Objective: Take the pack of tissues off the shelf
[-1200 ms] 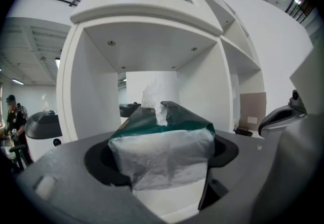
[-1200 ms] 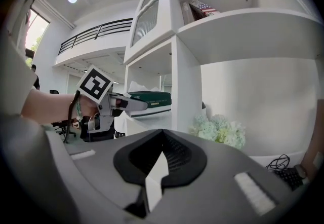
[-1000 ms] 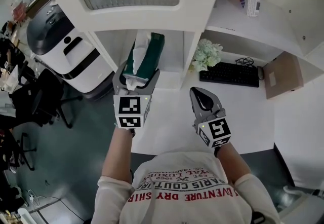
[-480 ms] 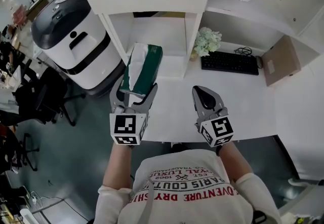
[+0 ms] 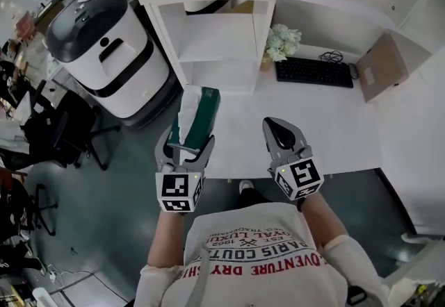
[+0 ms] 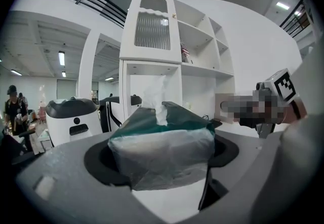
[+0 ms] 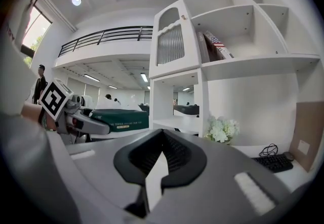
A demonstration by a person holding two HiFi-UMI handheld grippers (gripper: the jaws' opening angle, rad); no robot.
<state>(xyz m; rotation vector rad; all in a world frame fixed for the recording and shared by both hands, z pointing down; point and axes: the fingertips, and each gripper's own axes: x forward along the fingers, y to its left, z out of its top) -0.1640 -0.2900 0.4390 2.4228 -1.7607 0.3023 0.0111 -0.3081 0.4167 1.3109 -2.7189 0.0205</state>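
The person's left forearm reached forward and a little outward, carrying the left gripper (image 5: 188, 146) level at about waist height, its marker cube facing up toward the head view; the gripper pointed toward the white shelf unit (image 5: 215, 35) but stood well back from it. Its jaws stood wide apart and were clamped on the pack of tissues (image 5: 198, 114), one pad on each long side of the near end; in the left gripper view the pack (image 6: 162, 149) filled the space between the jaws, its clear-wrapped end toward the camera, its green top upward and a white tissue poking up from the slot. The pack was therefore off the shelf, held in the air in front of the shelf unit's open lower compartments, over the left end of the white desk (image 5: 327, 125) as seen from the head view.

The right forearm reached forward beside it, roughly parallel; the right gripper (image 5: 275, 126) hovered over the near part of the desk, well short of the keyboard (image 5: 314, 71) and the flowers (image 5: 284, 42). Its jaws were together at the tips with nothing between them, as the right gripper view (image 7: 163, 134) showed; that view also caught the left gripper (image 7: 76, 119) and the green pack (image 7: 117, 118) off to its left.
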